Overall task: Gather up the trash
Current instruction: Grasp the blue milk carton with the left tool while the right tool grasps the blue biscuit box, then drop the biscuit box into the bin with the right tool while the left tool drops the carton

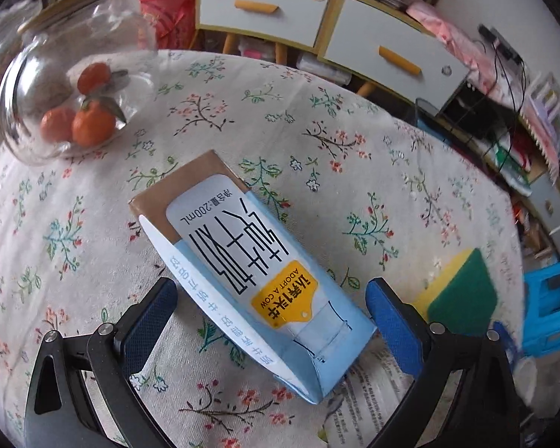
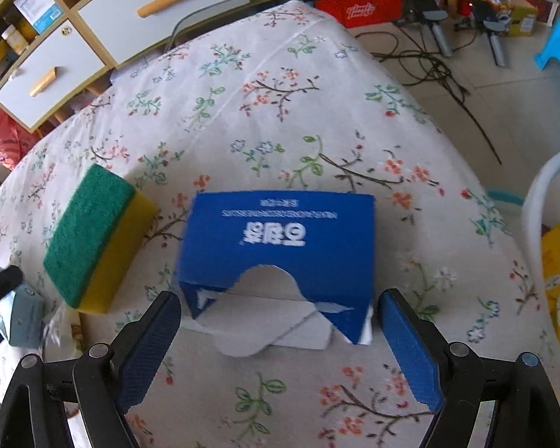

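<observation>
My left tongs [image 1: 270, 321] are spread wide over the floral tablecloth [image 1: 354, 130], and the pale blue milk carton [image 1: 250, 272] lies flat between the two blue pads, its brown end toward 11 o'clock; neither pad presses on it. At 10 o'clock a glass jar [image 1: 67, 86] lies on its side with three oranges [image 1: 89, 119] inside. At 3 o'clock, just beyond my right-hand pad, sits the green-and-yellow sponge [image 1: 459, 291], and printed paper [image 1: 369, 403] lies under the carton's near end. My right tongs [image 2: 280, 326] also stand wide open, with no earlier view to compare. The torn blue cardboard box [image 2: 280, 246] lies at 12 o'clock, its ragged near end reaching in between the pads, untouched by either. The same sponge [image 2: 93, 239] rests at 10 o'clock, apart from the box. A white bin [image 2: 541, 224] shows at 3 o'clock.
</observation>
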### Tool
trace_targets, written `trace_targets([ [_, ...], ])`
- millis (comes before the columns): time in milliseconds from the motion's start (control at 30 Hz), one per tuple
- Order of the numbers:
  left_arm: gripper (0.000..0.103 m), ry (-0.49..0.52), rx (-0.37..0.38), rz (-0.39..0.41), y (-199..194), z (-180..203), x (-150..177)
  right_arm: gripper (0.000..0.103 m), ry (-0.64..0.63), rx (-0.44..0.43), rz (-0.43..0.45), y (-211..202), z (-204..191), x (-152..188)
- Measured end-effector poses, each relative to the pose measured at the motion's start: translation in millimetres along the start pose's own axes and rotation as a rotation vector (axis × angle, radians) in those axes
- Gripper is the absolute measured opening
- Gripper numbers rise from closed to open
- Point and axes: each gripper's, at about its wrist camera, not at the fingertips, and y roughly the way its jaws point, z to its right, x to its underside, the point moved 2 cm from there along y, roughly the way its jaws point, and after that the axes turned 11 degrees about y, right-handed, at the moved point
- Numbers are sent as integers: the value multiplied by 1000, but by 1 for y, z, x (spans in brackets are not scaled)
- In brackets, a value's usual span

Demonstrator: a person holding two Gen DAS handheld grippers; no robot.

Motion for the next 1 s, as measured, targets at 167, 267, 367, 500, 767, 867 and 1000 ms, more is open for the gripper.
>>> trace_targets([
  [167,85,46,18,5,-8,-4,4,100,-8,-2,12,10,-8,-4],
  [267,78,86,48,-4,-14,-8,7,100,-16,11,35,14,-13,-7],
  [367,72,133,72,-12,-21,-7,12,100,-36,27,52,18,-18,-9],
  [500,68,190,109,-28,-30,-7,21,100,-100,81,80,24,-26,-6],
  [767,61,241,158,-38,-47,-13,36,96,-164,94,99,23,-30,-2],
  [867,61,230,187,-42,-55,-20,41,94,-186,94,93,19,-32,3],
  [1000,60,233,212,-38,-64,-26,44,93,-188,82,69,12,-30,9],
])
